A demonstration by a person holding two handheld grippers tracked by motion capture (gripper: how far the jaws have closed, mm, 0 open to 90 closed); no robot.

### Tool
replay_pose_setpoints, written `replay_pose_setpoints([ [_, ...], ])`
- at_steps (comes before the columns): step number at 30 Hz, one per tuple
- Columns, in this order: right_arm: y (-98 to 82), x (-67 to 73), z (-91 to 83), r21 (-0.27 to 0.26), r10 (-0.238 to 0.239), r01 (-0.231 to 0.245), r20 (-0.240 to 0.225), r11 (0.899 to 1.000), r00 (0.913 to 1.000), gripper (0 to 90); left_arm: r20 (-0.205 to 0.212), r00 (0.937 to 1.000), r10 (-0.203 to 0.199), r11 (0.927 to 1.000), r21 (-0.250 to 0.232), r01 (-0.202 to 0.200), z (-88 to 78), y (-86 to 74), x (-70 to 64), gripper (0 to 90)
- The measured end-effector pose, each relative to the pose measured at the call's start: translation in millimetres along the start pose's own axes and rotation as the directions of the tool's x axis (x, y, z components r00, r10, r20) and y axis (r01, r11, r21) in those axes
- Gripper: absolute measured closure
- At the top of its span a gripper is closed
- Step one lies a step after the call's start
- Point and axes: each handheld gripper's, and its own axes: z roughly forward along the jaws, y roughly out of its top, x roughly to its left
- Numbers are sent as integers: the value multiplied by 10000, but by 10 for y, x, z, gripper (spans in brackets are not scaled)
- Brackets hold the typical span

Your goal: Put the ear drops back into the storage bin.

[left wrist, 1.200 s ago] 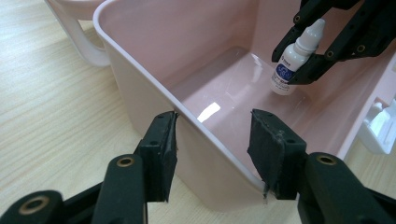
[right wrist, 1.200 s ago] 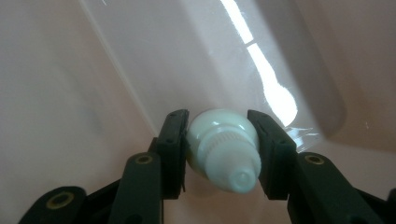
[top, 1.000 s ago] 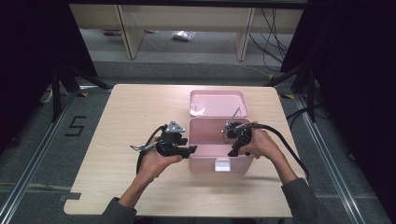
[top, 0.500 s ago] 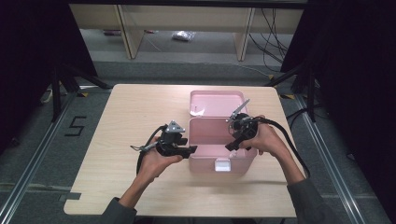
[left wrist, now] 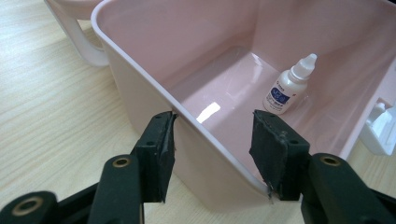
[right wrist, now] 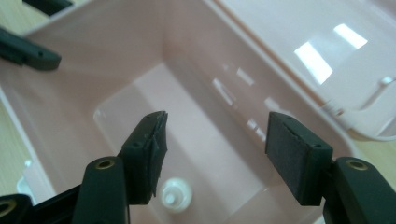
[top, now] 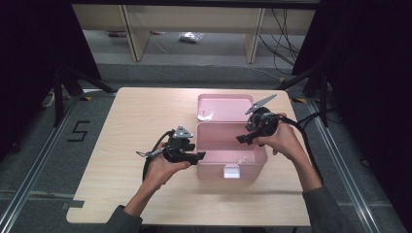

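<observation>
Your pink box (top: 228,145) lies wide open on top, its lid (top: 221,107) flat behind it; only a dropper bottle (left wrist: 289,86) stands inside. The left tongs (left wrist: 215,154) straddle its left wall, blocking that edge.

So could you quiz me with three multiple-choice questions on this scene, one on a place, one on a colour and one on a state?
1. Where is the small dropper bottle?
A. on the table beside the box
B. inside the box, on its floor
C. between the right gripper's jaws

2. What colour is the box?
A. pink
B. blue
C. green

3. How is the box lid?
A. shut and latched
B. taken off and lying on the floor
C. open, folded back behind the box

Answers: 1 B, the left gripper view shows the bottle standing on the box floor. 2 A, its walls are pink in every view. 3 C, the high view shows the lid lying back on the table behind the open box.
</observation>
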Motion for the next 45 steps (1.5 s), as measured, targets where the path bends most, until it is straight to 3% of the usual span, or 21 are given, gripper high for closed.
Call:
replay_pose_setpoints([
  [1,9,-43,-26,-389,-110,109,-19,9992,9999,404,-7,10000,-15,10000,5,15,0,-1,-1,492],
  [2,12,-36,-54,-324,365,-367,-63,9988,9993,404,-13,10000,-55,10000,5,55,-1,-2,-4,492],
  [4,17,-89,-76,-588,376,-373,41,9976,9993,404,43,10000,-38,10000,-4,38,1,-3,-1,492],
  [6,21,-112,-97,-582,449,-441,109,9973,9989,404,33,10000,-51,10000,2,51,1,-2,-1,492],
  [8,20,-165,-114,-577,673,-645,465,9962,9967,403,-3,10000,-24,10000,-10,24,4,0,0,491],
  [12,29,-289,-146,-882,796,-733,712,9934,9943,404,-10,10000,-38,10000,15,38,4,-2,0,490],
  [14,35,-360,-157,-1073,1105,-1008,883,9891,9899,403,56,10000,-33,10000,6,33,4,-4,1,490],
  [21,78,-520,-123,-1309,1558,-1415,1060,9812,9821,400,-50,10000,66,10000,12,-66,3,-3,-5,490],
  [24,102,-607,-102,-1246,1683,-1523,1300,9804,9771,400,-54,10000,76,10000,0,-76,4,-4,-5,490],
  [26,119,-691,-48,-1392,2032,-1832,1463,9732,9681,403,-56,10000,71,10000,-8,-71,4,-5,-5,490],
  [28,125,-717,-49,-1223,2068,-1900,1438,9741,9678,405,-46,10000,70,10000,-2,-70,4,-5,-5,490],
  [29,126,-746,-13,-1467,2213,-2005,1426,9686,9647,407,-33,10000,72,10000,14,-72,2,-4,-3,489],
  [31,121,-803,-2,-1378,2284,-2092,1424,9681,9631,415,-16,10000,70,10000,14,-70,2,-3,-1,489],
  [37,76,-963,78,-1585,2813,-2592,1376,9527,9497,457,59,10000,-25,10000,14,25,6,-3,2,488],
  [38,74,-980,91,-1617,2872,-2642,1400,9508,9476,467,-79,10000,-44,10000,-3,44,7,-2,-2,488],
  [40,71,-1022,118,-1589,2823,-2589,1487,9527,9477,480,61,10000,-12,10000,27,12,5,-2,1,488],
  [42,85,-1059,155,-1568,3038,-2801,1559,9471,9399,494,40,10000,-48,10000,-3,48,7,-2,-2,488],
  [45,102,-1086,176,-1565,3083,-2839,1635,9460,9371,517,-20,10000,69,10000,32,-69,2,-1,-2,490],
])
